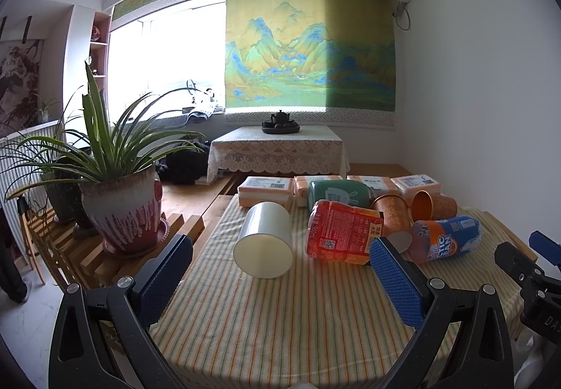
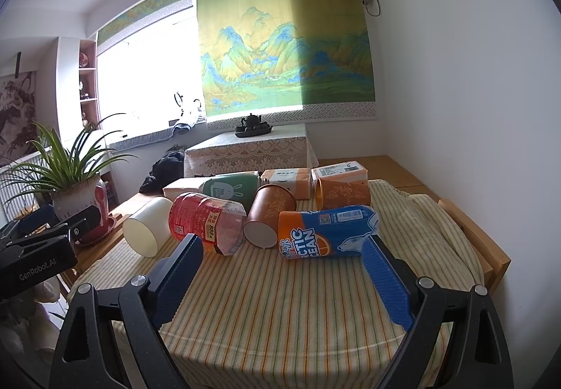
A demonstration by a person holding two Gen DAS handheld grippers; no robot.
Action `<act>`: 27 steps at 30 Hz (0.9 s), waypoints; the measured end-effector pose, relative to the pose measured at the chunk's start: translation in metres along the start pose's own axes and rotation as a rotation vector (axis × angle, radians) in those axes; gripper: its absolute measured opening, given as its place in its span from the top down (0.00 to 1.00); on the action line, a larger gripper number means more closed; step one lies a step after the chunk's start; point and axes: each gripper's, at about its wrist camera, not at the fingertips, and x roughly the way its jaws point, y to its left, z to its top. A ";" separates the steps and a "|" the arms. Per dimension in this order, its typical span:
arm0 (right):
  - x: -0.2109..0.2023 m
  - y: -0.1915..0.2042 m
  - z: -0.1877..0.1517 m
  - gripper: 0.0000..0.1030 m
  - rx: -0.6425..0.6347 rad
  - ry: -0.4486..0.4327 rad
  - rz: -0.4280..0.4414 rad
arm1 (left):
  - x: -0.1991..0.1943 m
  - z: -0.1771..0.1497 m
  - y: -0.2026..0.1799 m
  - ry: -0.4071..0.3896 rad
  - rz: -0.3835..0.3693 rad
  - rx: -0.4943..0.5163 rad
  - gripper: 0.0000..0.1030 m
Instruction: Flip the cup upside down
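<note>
Several cups lie on their sides on the striped tablecloth (image 1: 280, 319). A white cup (image 1: 264, 241) lies with its flat end toward me; it also shows in the right wrist view (image 2: 145, 226). Beside it lie a red labelled cup (image 1: 342, 231), a brown patterned cup (image 2: 268, 217), an orange cup (image 2: 342, 192), a green rabbit cup (image 2: 233, 191) and a blue-orange cup (image 2: 328, 233). My left gripper (image 1: 280, 259) is open and empty, just short of the white cup. My right gripper (image 2: 282, 252) is open and empty, just short of the blue-orange cup.
Tissue packs (image 1: 266, 191) line the table's far edge. A potted plant (image 1: 119, 206) stands on a wooden rack at the left. The tablecloth bunches at the right edge (image 2: 438, 224). A lace-covered low table with a tea set (image 1: 280, 124) stands behind.
</note>
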 end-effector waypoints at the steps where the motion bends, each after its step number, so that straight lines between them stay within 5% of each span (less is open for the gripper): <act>1: 0.000 0.000 0.000 0.13 0.000 0.000 0.000 | 0.000 0.000 0.000 0.000 0.001 0.000 0.01; 27: 0.002 -0.001 -0.004 0.13 -0.008 0.012 0.003 | 0.006 -0.003 0.002 0.022 -0.002 -0.009 0.01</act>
